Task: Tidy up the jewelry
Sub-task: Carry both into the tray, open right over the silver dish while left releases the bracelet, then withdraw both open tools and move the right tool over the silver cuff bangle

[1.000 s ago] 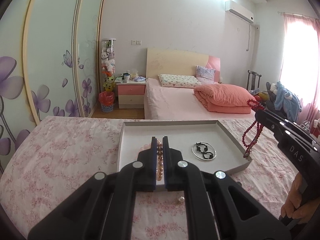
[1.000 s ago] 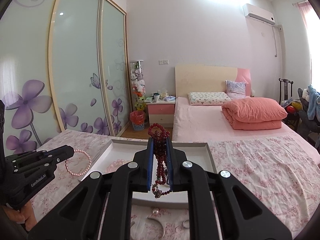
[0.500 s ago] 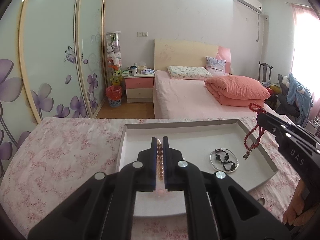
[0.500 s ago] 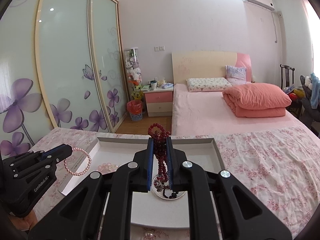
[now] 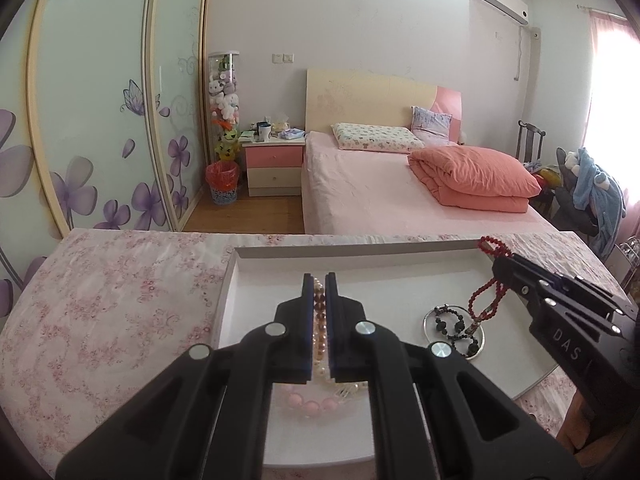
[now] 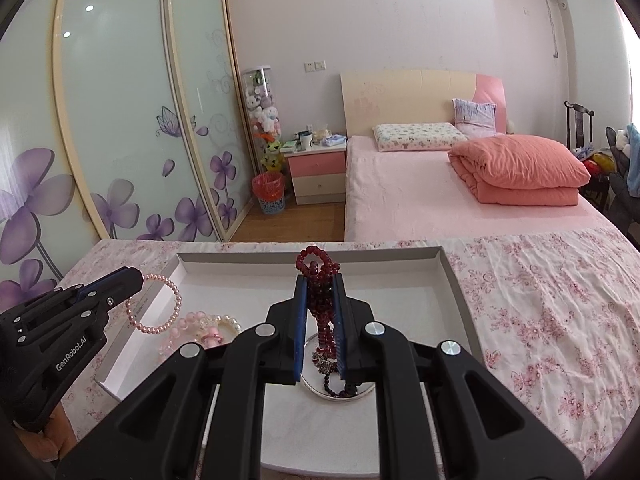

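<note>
A white tray [image 5: 360,246] [image 6: 449,276] lies on the flowered cloth. My left gripper [image 5: 319,277] [image 6: 135,277] is shut on a pink pearl bracelet [image 5: 319,314] [image 6: 154,305], which hangs over the tray's left side. My right gripper [image 6: 320,278] [image 5: 501,258] is shut on a dark red bead string [image 6: 320,304] [image 5: 485,305]. The string's lower end dangles onto a silver bangle with black beads [image 5: 454,326] [image 6: 340,395]. More pink and pearl bracelets [image 6: 200,326] [image 5: 308,398] lie in the tray under the left gripper.
The flowered cloth [image 6: 540,312] spreads around the tray. Beyond it stand a pink bed [image 6: 440,200], a nightstand [image 6: 318,174] and sliding wardrobe doors [image 6: 120,120]. A person's hand [image 5: 576,420] holds the right gripper's handle.
Both grippers have moved forward and down over the tray. The red string has come down onto the silver bangle, and the pearl bracelet now hangs above the bracelets in the tray.
</note>
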Demonstrator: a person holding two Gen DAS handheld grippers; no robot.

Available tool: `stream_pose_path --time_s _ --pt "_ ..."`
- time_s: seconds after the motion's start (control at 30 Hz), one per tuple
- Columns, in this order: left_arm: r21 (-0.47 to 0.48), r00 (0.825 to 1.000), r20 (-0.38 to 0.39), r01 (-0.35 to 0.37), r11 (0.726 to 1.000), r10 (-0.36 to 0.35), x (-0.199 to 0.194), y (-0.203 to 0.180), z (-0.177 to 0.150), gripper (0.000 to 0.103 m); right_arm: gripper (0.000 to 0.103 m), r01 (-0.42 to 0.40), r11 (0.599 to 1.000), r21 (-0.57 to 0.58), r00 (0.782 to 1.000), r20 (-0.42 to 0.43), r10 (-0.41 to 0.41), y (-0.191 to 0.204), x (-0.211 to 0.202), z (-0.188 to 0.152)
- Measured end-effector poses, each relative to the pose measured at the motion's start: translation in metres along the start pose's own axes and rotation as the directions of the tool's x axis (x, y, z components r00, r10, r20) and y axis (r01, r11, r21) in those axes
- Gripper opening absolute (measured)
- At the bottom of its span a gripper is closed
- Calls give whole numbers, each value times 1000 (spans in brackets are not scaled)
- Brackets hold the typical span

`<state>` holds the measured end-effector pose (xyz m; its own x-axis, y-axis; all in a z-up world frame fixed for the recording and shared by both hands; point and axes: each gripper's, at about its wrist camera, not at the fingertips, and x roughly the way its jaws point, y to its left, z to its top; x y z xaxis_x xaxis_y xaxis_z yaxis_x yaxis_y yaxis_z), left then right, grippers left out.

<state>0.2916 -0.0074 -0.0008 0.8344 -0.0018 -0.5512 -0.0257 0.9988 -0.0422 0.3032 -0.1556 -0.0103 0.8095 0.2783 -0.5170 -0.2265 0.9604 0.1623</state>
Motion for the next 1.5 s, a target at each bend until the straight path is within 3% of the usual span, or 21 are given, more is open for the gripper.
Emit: stream_pose_path --time_s 0.07,0.17,0.23,0.47,0.9,1.17,1.5 --pt "-7 1000 -5 12 1000 -12 2 -1 0 7 17 9 1000 4 1000 -15 -9 -1 1 -1" --pt "-27 999 -14 30 999 -30 4 3 0 12 56 19 1000 8 1000 -5 -19 -3 -2 -2" --pt "-39 999 -17 30 999 -30 4 7 0 18 56 29 1000 -1 1000 2 -29 -4 -6 -3" --pt "-104 999 -29 20 994 -24 0 27 -1 22 56 31 999 9 1000 2 -31 -12 -12 -6" --pt "-109 999 -53 -5 994 -1 -31 45 -34 31 56 5 1000 -29 999 -44 -6 -7 -42 -35" --pt "-83 992 -121 -34 996 24 -49 62 -72 37 56 -21 998 -53 988 -154 13 -8 -67 -75" --pt "-57 972 -232 -42 997 28 -58 73 -109 42 58 -78 993 -88 948 -314 47 3 -81 -120"
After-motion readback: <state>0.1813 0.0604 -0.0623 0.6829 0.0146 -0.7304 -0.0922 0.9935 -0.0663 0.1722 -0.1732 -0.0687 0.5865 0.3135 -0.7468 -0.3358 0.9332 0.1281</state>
